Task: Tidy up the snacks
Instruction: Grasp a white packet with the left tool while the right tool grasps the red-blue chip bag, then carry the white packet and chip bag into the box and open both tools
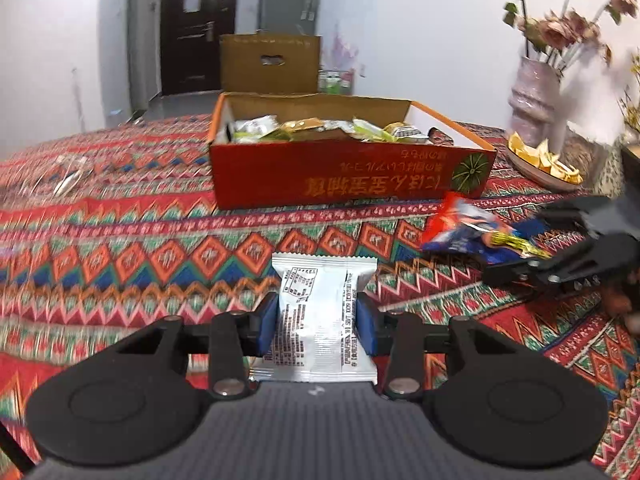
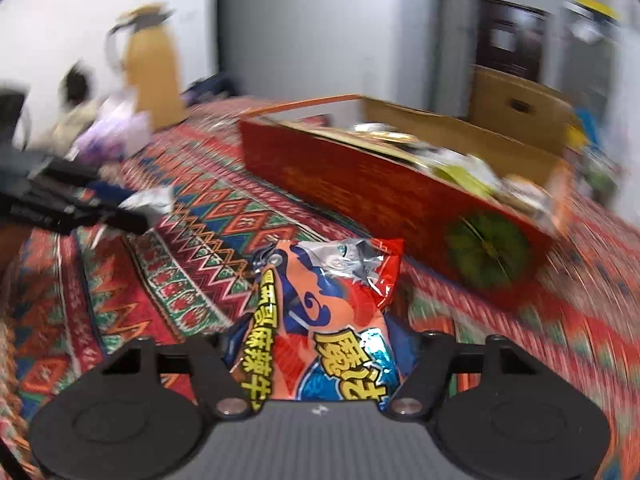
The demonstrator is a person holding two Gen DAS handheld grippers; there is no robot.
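Left view alone shows left gripper [image 1: 324,320] fingers clamping a white packet [image 1: 320,312] near the red box [image 1: 348,176]; right gripper [image 2: 316,344] grips an orange snack bag [image 2: 320,320], its fingers hidden, bench blurred.

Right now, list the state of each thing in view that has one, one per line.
Left gripper: shut on white snack packet.
Right gripper: shut on red-blue snack bag.
Red box: open-topped, snacks inside.
Vase: upright, holding flowers.
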